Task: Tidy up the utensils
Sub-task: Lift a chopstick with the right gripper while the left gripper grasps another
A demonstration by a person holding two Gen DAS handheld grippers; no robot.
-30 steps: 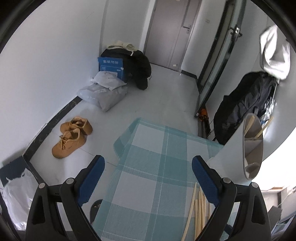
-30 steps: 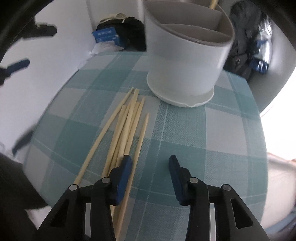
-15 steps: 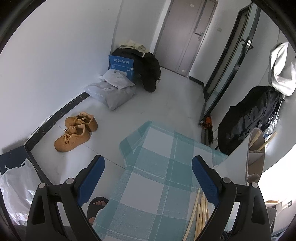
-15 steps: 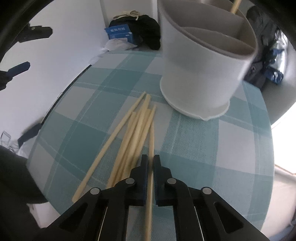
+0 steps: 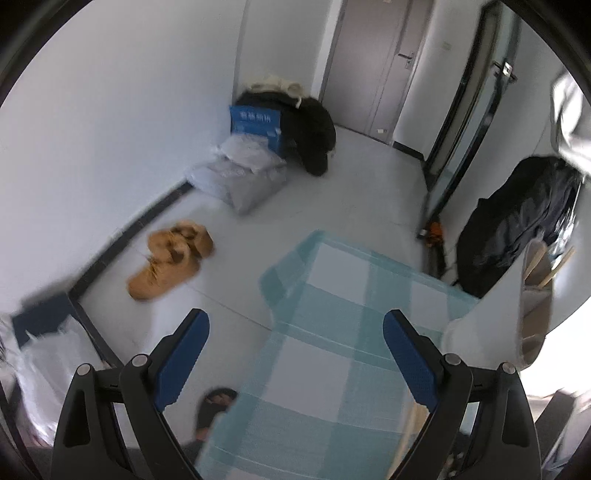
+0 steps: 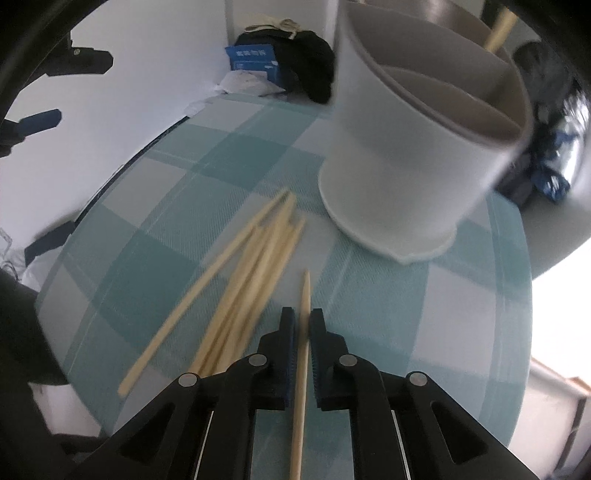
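My right gripper (image 6: 302,318) is shut on one wooden chopstick (image 6: 304,295) and holds it just above the checked cloth, tip pointing forward. Several more chopsticks (image 6: 251,273) lie in a loose bundle on the cloth to its left. The white divided utensil holder (image 6: 413,147) stands ahead to the right, with a stick (image 6: 500,26) in its far compartment; it also shows in the left wrist view (image 5: 532,295). My left gripper (image 5: 295,328) is open and empty, held above the table's left edge.
The round table wears a teal checked cloth (image 6: 461,332). On the floor lie tan shoes (image 5: 170,258), grey bags (image 5: 243,177), a blue box (image 5: 255,122) and black bags (image 5: 517,221). A foot in a sandal (image 5: 214,406) is by the table.
My right gripper closed on one chopstick and has lifted it off the bundle, moving toward the holder. My left gripper drew back and up, staying open.
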